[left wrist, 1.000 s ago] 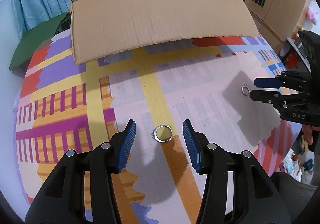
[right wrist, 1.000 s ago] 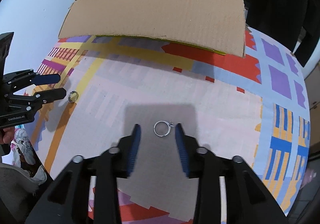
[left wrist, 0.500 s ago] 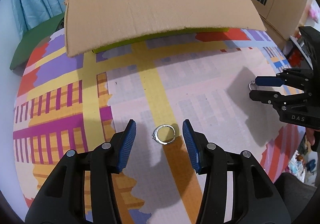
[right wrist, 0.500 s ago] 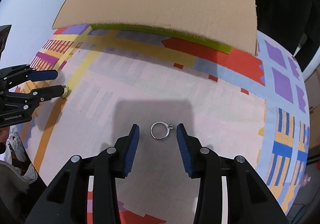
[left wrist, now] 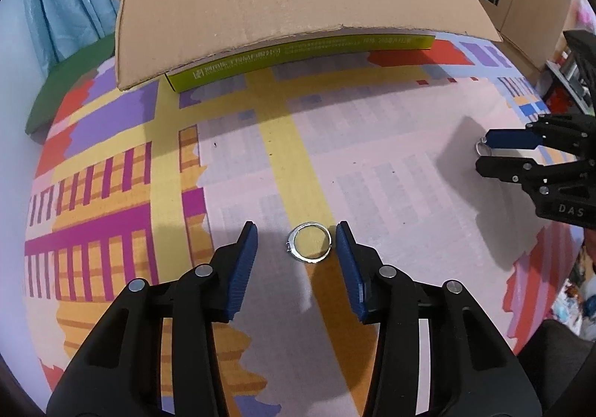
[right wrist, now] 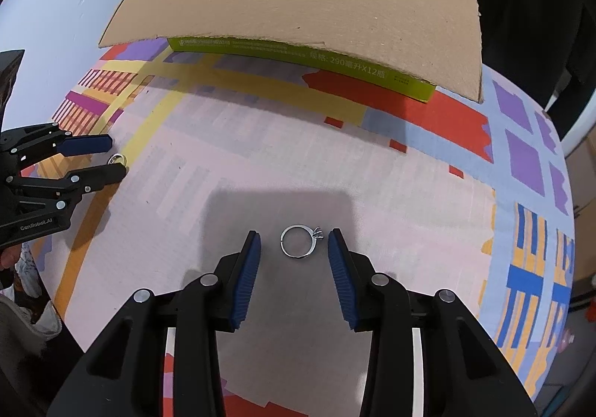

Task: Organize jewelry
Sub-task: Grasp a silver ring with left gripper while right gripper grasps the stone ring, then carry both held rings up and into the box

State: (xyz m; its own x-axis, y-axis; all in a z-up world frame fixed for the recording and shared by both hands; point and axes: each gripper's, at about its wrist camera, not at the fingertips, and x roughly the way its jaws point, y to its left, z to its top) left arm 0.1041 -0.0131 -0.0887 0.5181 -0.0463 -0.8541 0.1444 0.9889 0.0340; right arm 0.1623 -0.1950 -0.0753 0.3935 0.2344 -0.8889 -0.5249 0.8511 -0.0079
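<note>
**Both tools spread wide, a ring lying flat between each pair of fingers**

Left tool point(left wrist: 297, 244) is spread wide and grips nothing; a silver ring point(left wrist: 309, 242) lies flat on the tabletop point(left wrist: 391, 171) between its blue pads point(left wrist: 244, 268), nearer the right pad, and whether it touches that pad cannot be told. Right tool point(right wrist: 294, 249) is likewise wide apart and holds nothing, with a second ring point(right wrist: 300, 241), stone setting toward the right pad, lying flat between its fingers and clear of both.

Seen from the left wrist, the right tool point(left wrist: 488, 152) sits well off to the right, its ring point(left wrist: 481, 147) partly hidden between its tips. From the right wrist, the left tool point(right wrist: 113, 158) sits far left with its ring point(right wrist: 117, 158) between its tips.

Ahead of both tools, a cardboard box point(left wrist: 283, 7) stands on the patterned tabletop, its front flap point(right wrist: 298, 15) folded out toward them above the green printed wall point(right wrist: 305, 57).
</note>
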